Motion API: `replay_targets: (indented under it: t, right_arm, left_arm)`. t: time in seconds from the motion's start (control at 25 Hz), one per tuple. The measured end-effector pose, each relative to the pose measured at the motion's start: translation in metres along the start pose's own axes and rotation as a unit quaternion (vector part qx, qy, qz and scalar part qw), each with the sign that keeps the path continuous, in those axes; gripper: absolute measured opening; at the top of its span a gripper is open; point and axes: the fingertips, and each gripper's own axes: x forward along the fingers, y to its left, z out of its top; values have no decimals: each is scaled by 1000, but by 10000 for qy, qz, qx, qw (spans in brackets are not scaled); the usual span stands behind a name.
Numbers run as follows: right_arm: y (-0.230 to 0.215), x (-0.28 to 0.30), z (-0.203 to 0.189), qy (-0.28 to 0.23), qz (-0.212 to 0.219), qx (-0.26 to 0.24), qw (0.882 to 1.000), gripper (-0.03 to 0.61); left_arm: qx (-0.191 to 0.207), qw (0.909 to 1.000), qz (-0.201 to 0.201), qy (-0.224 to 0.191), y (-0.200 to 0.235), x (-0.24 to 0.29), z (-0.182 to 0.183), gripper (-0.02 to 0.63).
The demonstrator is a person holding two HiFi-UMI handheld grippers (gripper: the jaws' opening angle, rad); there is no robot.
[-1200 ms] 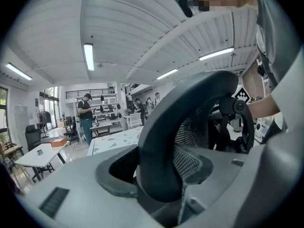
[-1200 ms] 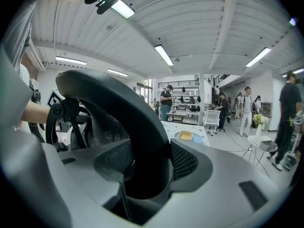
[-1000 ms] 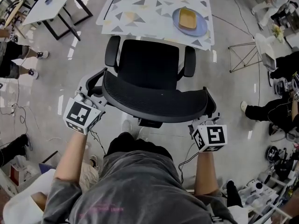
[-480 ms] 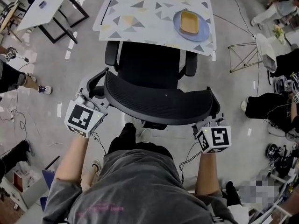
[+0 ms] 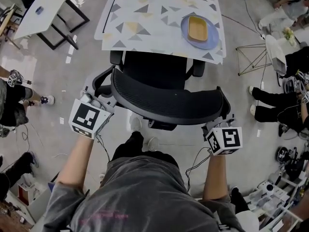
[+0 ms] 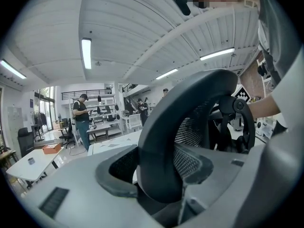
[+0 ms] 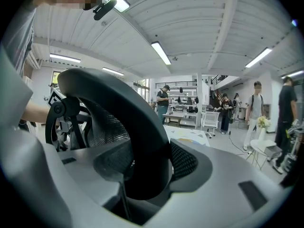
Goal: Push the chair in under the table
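Note:
A black office chair (image 5: 161,98) with a mesh backrest stands in front of me in the head view, its seat front tucked under the near edge of the table (image 5: 145,18), which wears a triangle-patterned cloth. My left gripper (image 5: 100,102) is shut on the backrest's left rim and my right gripper (image 5: 219,123) on its right rim. In the left gripper view the dark backrest frame (image 6: 190,108) fills the gap of that gripper (image 6: 159,186). The right gripper view shows the backrest frame (image 7: 121,108) clamped the same way by the right gripper (image 7: 142,186).
A blue plate (image 5: 208,38) holding a yellow dish lies on the table's far right. A white table (image 5: 41,8) stands at the upper left, a wire stand (image 5: 251,57) at the right. People stand or sit along both sides, and cables lie on the floor.
The chair has rolled forward toward the table, and its seat front and armrests now reach under the table edge. Both grippers moved forward with the backrest, still clamped.

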Motion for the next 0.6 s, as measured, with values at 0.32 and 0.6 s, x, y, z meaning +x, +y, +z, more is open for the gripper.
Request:
replay_targets:
  t: [0.32,0.6]
  right_arm:
    - [-5,13,4,32,-42,-64,10000,219]
    - [-5,12,3,7,-51,-58,10000,219]
  left_arm:
    - [25,10000,-8,27,10,9,1,229]
    - [48,10000,-7,7,8,9,1,230]
